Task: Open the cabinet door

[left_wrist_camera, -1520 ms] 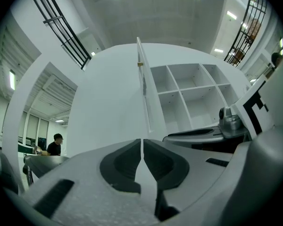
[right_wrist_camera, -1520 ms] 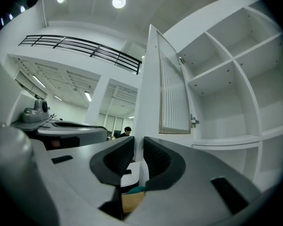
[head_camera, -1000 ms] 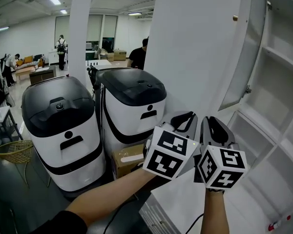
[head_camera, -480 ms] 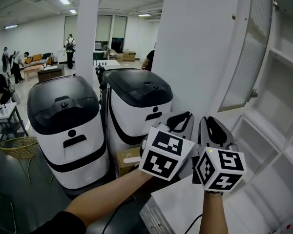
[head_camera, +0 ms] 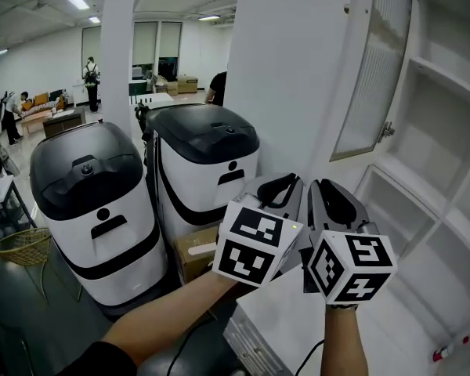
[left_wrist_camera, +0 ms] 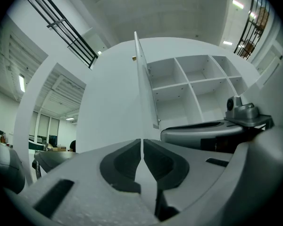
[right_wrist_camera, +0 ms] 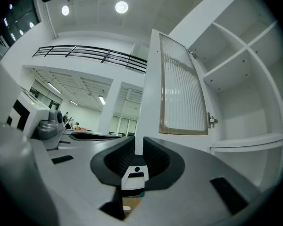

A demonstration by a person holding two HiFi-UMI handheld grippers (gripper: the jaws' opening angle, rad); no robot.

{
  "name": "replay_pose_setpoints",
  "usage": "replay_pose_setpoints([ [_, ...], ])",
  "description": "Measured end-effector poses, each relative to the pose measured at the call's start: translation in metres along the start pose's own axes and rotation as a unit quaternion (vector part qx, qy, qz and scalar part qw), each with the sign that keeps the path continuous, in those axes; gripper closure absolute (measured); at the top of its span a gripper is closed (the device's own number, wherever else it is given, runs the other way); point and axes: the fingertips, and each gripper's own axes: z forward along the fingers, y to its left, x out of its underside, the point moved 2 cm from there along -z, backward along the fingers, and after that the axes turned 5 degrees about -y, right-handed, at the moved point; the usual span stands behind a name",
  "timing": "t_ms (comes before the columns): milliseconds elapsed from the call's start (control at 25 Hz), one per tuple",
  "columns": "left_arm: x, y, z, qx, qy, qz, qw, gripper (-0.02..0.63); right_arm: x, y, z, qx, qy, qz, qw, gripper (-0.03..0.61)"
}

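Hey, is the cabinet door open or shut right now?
Open. The door stands swung out wide, and the shelves behind it are exposed.

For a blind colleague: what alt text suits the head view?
A white cabinet door stands open beside white shelves. Below it, the left gripper and right gripper are held side by side, gripping nothing. Two white-and-black machines stand at left.

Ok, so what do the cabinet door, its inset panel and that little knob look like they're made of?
Cabinet door: probably painted or laminated board, since the face is flat, matte white and shows no grain.
Inset panel: likely ribbed glass or plastic, with fine vertical ridges, a pale sheen and a tan border.
Knob: looks like brass-toned metal, but it is too small to be sure.
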Motion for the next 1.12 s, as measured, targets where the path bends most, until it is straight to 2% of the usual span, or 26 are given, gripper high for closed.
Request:
replay_pose_setpoints([
  [480, 0.002, -0.055, -0.006, 0.074, 0.000, -0.016, 0.9971, 0.586, 0.002, -0.020, -0.057, 0.076, 0.018, 0.002, 0.997, 0.546],
  [840, 0.000, -0.113, -0.005, 0.138, -0.001, -0.028, 0.9901, 0.598, -0.001, -0.052, -0.113, 0.146, 0.029, 0.002, 0.989, 0.555],
  [1120, 0.005, -0.150, -0.003, 0.173, 0.004, -0.045, 0.9838, 0.603, 0.005, -0.073, -0.147, 0.183, 0.056, -0.004, 0.982, 0.558],
])
